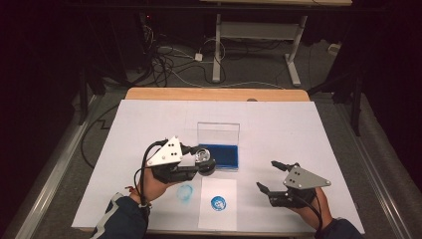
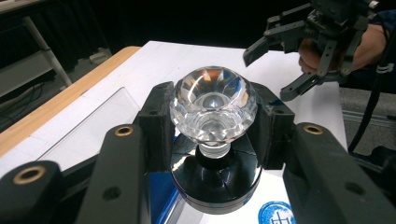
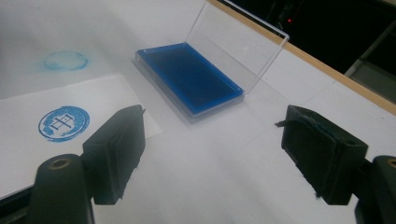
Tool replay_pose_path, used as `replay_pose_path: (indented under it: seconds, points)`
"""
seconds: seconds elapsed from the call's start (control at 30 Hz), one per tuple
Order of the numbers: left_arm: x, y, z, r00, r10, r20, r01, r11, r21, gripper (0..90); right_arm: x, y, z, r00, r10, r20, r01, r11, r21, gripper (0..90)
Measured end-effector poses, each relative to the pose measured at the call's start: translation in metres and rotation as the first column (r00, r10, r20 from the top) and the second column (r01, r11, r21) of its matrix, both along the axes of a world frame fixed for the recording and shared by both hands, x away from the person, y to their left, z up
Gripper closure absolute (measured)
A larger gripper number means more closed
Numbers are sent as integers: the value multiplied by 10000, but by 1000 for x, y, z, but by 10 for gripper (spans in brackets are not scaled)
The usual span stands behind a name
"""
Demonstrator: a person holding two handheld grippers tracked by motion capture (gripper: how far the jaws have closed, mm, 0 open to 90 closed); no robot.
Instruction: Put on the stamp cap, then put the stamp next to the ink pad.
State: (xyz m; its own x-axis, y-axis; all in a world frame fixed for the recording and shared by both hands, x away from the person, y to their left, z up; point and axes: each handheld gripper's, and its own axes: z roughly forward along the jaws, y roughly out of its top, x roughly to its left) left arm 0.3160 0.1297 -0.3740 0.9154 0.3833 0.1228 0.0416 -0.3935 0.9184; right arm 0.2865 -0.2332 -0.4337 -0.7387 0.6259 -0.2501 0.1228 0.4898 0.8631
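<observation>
A stamp (image 2: 212,109) with a faceted clear knob and a round black base sits between the jaws of my left gripper (image 2: 212,128), which is shut on it. In the high view this stamp (image 1: 205,155) hangs at the near left corner of the blue ink pad (image 1: 220,153), whose clear lid (image 1: 218,132) stands upright. A white paper slip (image 1: 217,201) in front of the pad bears a round blue seal print (image 1: 218,202). My right gripper (image 1: 266,175) hovers right of the slip, open, with nothing between its jaws. Beyond its jaws lie the ink pad (image 3: 191,77) and the seal print (image 3: 64,123).
A white sheet (image 1: 298,129) covers the wooden table (image 1: 214,93). A faint blue round smudge (image 1: 185,191) marks the sheet left of the slip. Cables and a desk frame (image 1: 259,45) stand on the floor beyond the far edge.
</observation>
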Motion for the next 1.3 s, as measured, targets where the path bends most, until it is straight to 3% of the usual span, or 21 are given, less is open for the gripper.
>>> replay_pose_path:
  seconds: [0.4, 0.83, 1.1, 1.3]
  points:
    - [4, 9, 3, 9982, 550, 225, -556, 9982, 237, 540, -10, -11, -4, 9998, -186, 34, 187, 9997, -138, 205]
    - [18, 17, 8, 9914, 1235, 425, -1258, 9904, 578, 540, -16, -19, -5, 9995, -306, 101, 307, 9995, -121, 194]
    - [31, 21, 8, 9892, 1447, 244, -1462, 9860, 802, 540, -15, -18, -5, 9997, -200, 130, 201, 9997, -127, 194]
    - [43, 26, 2, 9838, 1794, 63, -1790, 9781, 1066, 540, -15, -17, -7, 9999, -103, 38, 104, 9998, -191, 198]
